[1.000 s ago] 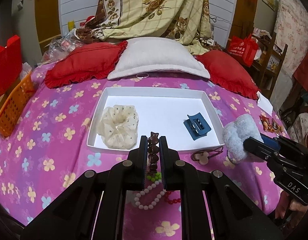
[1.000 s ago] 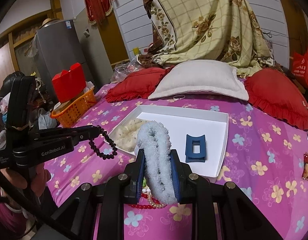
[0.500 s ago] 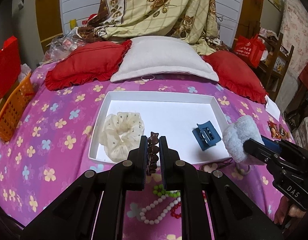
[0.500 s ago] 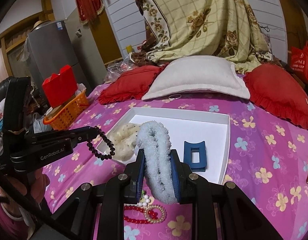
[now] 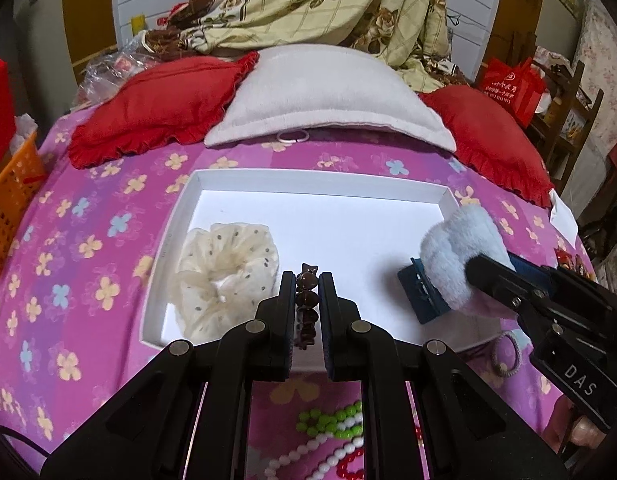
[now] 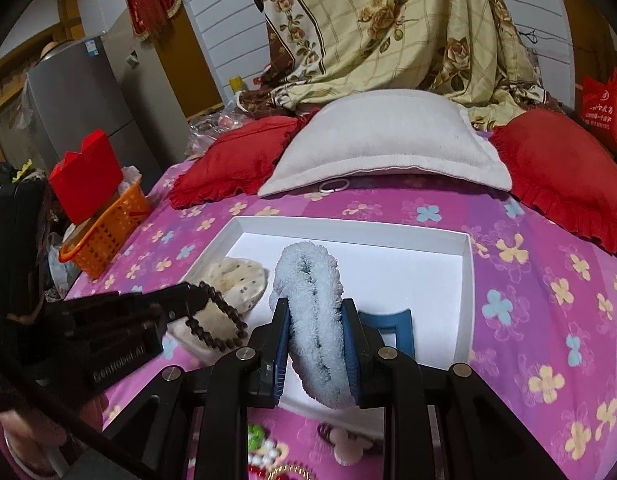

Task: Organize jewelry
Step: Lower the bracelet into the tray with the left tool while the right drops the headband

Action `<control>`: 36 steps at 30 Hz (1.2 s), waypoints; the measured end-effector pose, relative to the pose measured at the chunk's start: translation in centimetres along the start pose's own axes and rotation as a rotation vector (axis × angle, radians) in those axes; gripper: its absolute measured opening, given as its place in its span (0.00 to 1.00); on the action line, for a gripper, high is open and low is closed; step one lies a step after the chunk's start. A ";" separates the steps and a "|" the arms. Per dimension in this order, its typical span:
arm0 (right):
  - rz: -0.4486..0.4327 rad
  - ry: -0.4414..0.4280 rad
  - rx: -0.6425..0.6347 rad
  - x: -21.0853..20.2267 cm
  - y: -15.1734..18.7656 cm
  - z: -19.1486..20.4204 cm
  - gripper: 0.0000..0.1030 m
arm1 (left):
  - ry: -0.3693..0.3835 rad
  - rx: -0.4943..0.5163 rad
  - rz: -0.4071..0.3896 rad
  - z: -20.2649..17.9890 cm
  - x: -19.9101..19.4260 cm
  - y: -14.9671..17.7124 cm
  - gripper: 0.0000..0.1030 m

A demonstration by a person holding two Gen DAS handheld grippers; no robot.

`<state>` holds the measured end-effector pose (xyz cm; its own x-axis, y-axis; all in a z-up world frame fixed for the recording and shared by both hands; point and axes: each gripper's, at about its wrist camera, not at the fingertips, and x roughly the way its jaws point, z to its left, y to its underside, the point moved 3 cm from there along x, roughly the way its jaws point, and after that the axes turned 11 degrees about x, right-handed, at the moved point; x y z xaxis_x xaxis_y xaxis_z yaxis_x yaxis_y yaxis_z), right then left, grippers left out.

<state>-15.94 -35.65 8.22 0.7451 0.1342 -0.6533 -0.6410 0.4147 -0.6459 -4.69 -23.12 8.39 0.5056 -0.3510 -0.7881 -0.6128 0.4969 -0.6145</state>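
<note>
1. Left wrist view: left gripper (image 5: 307,300) pinching a dark brown bead bracelet (image 5: 307,304), fingers (image 5: 286,312) pressed nearly together on the beads, hanging over the near edge of the white tray (image 5: 324,178).
2. Right wrist view: same bracelet (image 6: 220,316) dangling as a loop from the left gripper (image 6: 190,300), over the tray's near left corner.
3. Right wrist view: right gripper (image 6: 315,344) clamping a fluffy pale blue scrunchie (image 6: 312,300), pads squeezing the plush from both sides, holding it upright above the tray's near edge.
4. Left wrist view: same scrunchie (image 5: 456,248) showing at the tray's right side, gripped by the right gripper (image 5: 474,266), partly covering a dark blue claw clip (image 5: 422,292).
5. Lying inside the tray: cream dotted scrunchie (image 5: 224,272) at near left, blue claw clip at near right; middle of tray floor bare.
6. Lying outside the tray on the pink floral bedspread (image 5: 88,240): green, white and red bead strands (image 5: 328,440) under the left gripper, a grey hair tie (image 5: 506,354) by the tray's near right corner.
7. Farther off: white pillow (image 5: 328,96) between two red cushions (image 5: 156,104), a small white ring (image 5: 293,136) at the pillow's front edge, orange basket (image 6: 104,232) at the bed's left edge.
</note>
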 end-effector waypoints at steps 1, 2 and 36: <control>0.005 0.002 0.000 0.5 -0.2 0.0 0.22 | 0.002 -0.002 0.005 0.0 0.4 -0.1 0.10; 0.012 0.006 -0.002 1.2 -0.5 0.1 0.22 | 0.005 -0.005 0.010 0.1 1.0 -0.2 0.10; 0.150 0.154 -0.038 11.6 -1.8 -1.5 0.46 | -0.032 -0.084 0.083 3.4 7.4 2.2 0.35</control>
<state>-6.42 -36.23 1.23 0.6059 0.0514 -0.7939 -0.7512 0.3654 -0.5497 -0.22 -21.88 1.29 0.4694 -0.2857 -0.8355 -0.7010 0.4547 -0.5494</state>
